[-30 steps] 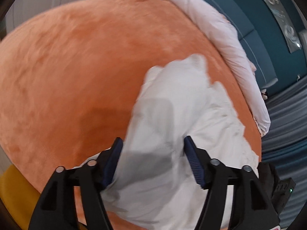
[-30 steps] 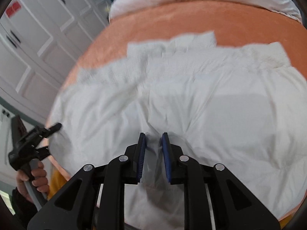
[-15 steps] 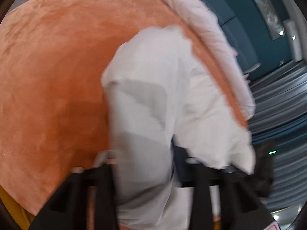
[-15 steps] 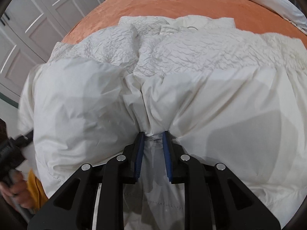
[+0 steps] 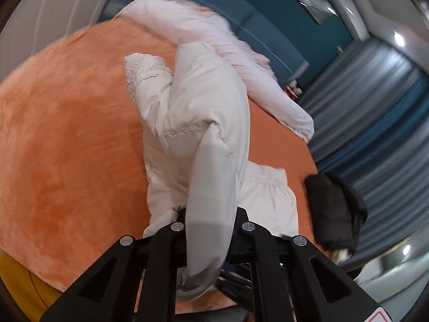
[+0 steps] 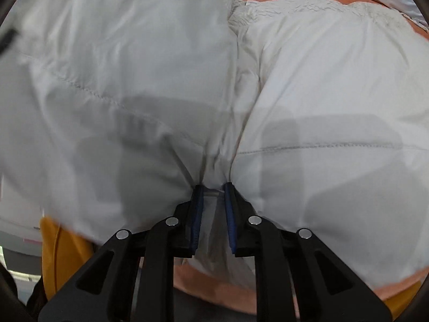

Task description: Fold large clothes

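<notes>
My left gripper (image 5: pixel 209 214) pinched a fold of the white puffer jacket (image 5: pixel 195 123), lifted off the orange bedspread (image 5: pixel 67 147); my right gripper (image 6: pixel 213 187) clamped its hem; a black garment (image 5: pixel 335 209) lay nearby.

Left tool (image 5: pixel 207 230) — fingers hidden under draped white fabric, closure not discernible. Right tool (image 6: pixel 213 206) — blue-padded fingers (image 6: pixel 196 214) drawn close, clamped on a pinch of white fabric.
</notes>
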`<state>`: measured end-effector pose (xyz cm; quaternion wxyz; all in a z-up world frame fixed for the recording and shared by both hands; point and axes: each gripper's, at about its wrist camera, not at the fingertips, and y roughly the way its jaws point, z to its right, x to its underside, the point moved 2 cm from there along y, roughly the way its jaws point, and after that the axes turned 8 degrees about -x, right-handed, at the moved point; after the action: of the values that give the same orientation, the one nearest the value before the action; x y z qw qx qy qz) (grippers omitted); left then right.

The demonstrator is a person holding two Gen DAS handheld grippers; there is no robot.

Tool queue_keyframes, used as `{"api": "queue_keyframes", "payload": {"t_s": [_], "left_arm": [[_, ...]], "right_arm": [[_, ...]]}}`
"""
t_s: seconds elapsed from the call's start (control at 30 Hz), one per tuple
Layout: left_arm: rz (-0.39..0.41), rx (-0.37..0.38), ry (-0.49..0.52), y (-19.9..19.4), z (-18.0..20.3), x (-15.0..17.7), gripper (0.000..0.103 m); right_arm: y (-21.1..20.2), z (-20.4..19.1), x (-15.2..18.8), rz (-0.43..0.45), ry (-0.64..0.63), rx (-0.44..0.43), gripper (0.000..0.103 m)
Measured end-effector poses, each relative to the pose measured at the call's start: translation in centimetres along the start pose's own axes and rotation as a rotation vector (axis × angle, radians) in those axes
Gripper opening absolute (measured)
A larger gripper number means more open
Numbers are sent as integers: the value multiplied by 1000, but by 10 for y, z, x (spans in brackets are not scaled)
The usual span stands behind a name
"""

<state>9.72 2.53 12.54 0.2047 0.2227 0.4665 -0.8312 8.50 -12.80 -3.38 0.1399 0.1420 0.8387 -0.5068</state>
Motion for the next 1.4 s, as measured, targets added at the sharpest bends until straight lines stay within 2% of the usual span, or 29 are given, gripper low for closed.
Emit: {"api": "queue_keyframes", "payload": {"t_s": [0.17, 0.3, 0.4, 0.47, 0.53, 0.67, 0.77, 0.83, 0.93, 1.03, 1.07, 1.1, 1.13, 1.17, 1.23, 1.27, 1.37, 1.4], "left_arm": [[-31, 61, 200, 16, 87, 10, 6], [-101, 83, 324, 59, 153, 35, 5], [-135, 67, 400, 85, 186, 52, 5], [-151, 51, 418, 102, 194, 50, 5], [-176, 36, 431, 117, 201, 52, 5], [-222, 22, 430, 133, 204, 59, 5], [-267, -5, 480, 148, 213, 60, 5], [-294, -22, 507, 158, 221, 64, 5], [-349, -53, 550, 184, 233, 75, 5], [-378, -98, 608, 213, 246, 96, 5], [-378, -113, 630, 221, 249, 103, 5], [-409, -121, 628, 232, 249, 110, 5], [-439, -103, 576, 237, 245, 109, 5], [-455, -87, 544, 242, 241, 108, 5], [-434, -95, 582, 248, 237, 112, 5], [-428, -99, 599, 248, 236, 113, 5], [-431, -105, 624, 255, 235, 118, 5], [-425, -114, 646, 256, 237, 120, 5]], "right_arm": [[-2, 12, 5, 49, 42, -88, 14], [-10, 36, 17, 154, 153, -254, 6], [-35, 57, 36, 215, 314, -372, 5], [-59, 67, 53, 262, 356, -383, 7], [-82, 80, 69, 289, 378, -318, 9], [-60, 96, 81, 220, 448, -333, 1], [-5, 91, 85, 79, 533, -406, 0], [12, 90, 88, 85, 615, -501, 0], [11, 90, 89, 84, 614, -518, 0], [1, 100, 102, 91, 695, -558, 0], [-9, 103, 110, 112, 722, -549, 0], [-21, 109, 118, 117, 752, -487, 0], [-30, 118, 128, 118, 796, -444, 0], [-47, 133, 144, 176, 876, -446, 2], [-77, 148, 154, 241, 903, -399, 3], [-96, 151, 155, 287, 877, -364, 3], [-168, 157, 149, 413, 687, -62, 4], [-181, 160, 146, 431, 665, -20, 4]]}}
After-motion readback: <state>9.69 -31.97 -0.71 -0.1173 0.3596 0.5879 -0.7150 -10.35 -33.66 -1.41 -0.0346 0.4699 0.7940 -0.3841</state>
